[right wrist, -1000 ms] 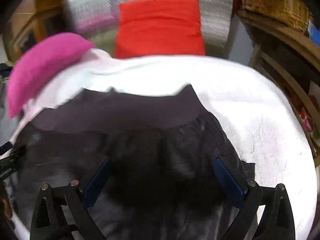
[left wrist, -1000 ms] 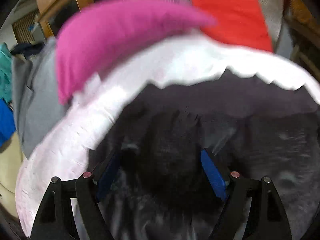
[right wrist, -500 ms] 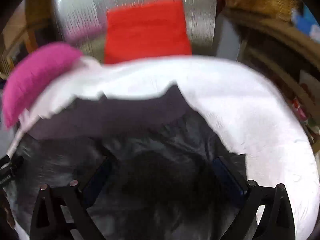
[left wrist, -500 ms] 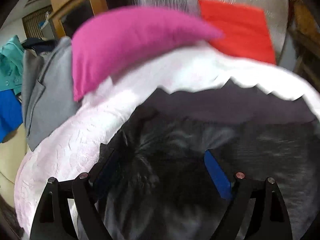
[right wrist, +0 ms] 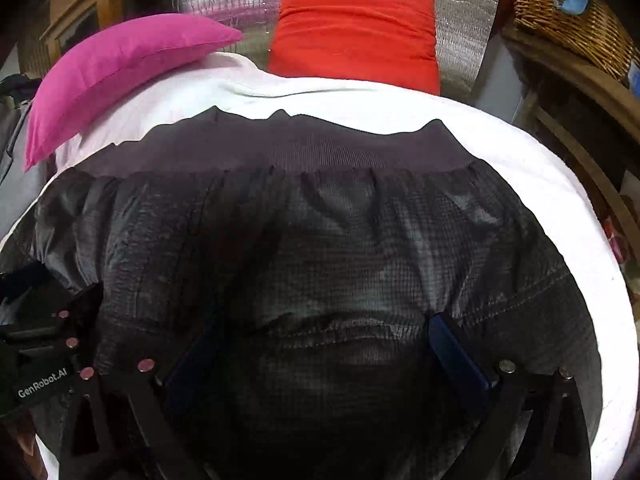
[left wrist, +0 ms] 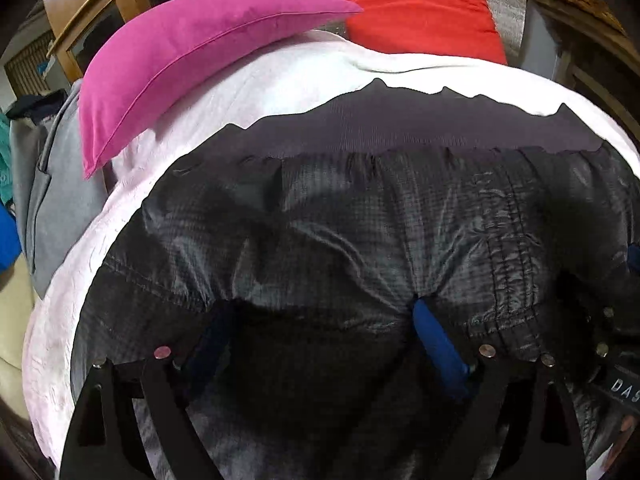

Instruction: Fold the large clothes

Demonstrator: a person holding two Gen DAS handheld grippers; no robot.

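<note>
- step judged in hand: a fold of the jacket [left wrist: 360, 220] has been laid over and is being let go; the dark, shiny ripstop jacket lies spread on the white bed cover [left wrist: 280, 72], ribbed hem band [left wrist: 420, 128] at the far side, toward the pink cushion [left wrist: 180, 52] and red cushion [left wrist: 416, 4].
- to be done well: both tools should be lifted straight off so the slick cloth is not dragged back; the folded edge near the pads should be checked for lying flat and square to the hem band before the next fold is taken.
- risk judged: the fabric looks slippery and puffy, so the fold may spring open or slide on the cover; a light press along the crease would help.
- left hand-held gripper [left wrist: 320, 328]: jaws have just been opening and stand wide apart; a hump of jacket lies between the blue pads [left wrist: 436, 340], but no pinch is seen, cloth is only touched or overhung.
- right hand-held gripper [right wrist: 324, 344]: jaws seen spread wide over the jacket, a stitched seam fold lying between the pads; nothing looks clamped, though whether the pad tips rest on the cloth cannot be told for sure.
- the two tools are side by side, close; each is seen at the edge of the other's view.
- clutter beside the bed: grey garment [left wrist: 52, 200] at left, wicker basket [right wrist: 560, 12] on a wooden shelf at right; not part of this step.
</note>
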